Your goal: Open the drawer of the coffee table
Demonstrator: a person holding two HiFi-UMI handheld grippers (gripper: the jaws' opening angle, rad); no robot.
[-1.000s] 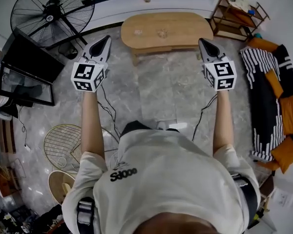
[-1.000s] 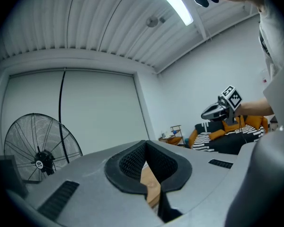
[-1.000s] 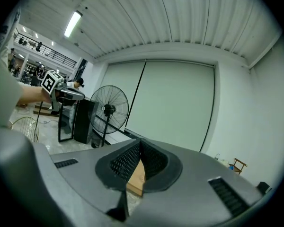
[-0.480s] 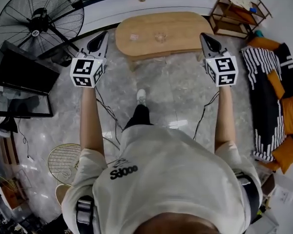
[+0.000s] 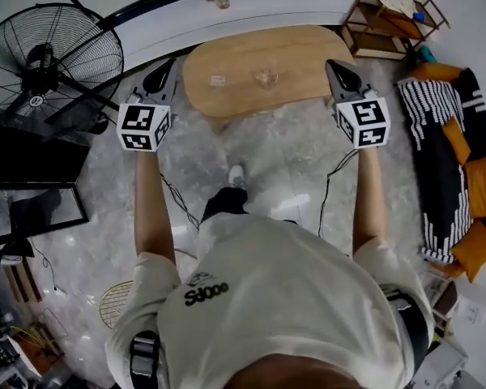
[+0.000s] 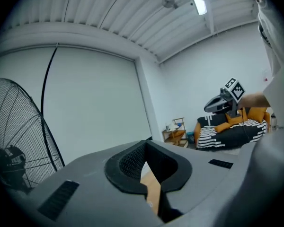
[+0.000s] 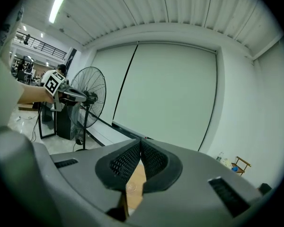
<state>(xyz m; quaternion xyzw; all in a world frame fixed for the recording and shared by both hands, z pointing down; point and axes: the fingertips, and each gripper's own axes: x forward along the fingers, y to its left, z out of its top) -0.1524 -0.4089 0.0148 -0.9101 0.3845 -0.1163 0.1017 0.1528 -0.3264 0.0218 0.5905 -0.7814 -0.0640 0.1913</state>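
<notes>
- 2 shut, empty tools: left hand-held gripper, right hand-held gripper.
- 0 progress: coffee table lies ahead, its drawer not yet touched.

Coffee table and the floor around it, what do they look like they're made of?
The coffee table looks like light wood with a matte finish: even pale tan top, no glare. Whether it is solid wood or veneer cannot be told. The floor looks like polished grey stone or marble-look tile: cloudy veining and bright reflections on it.
</notes>
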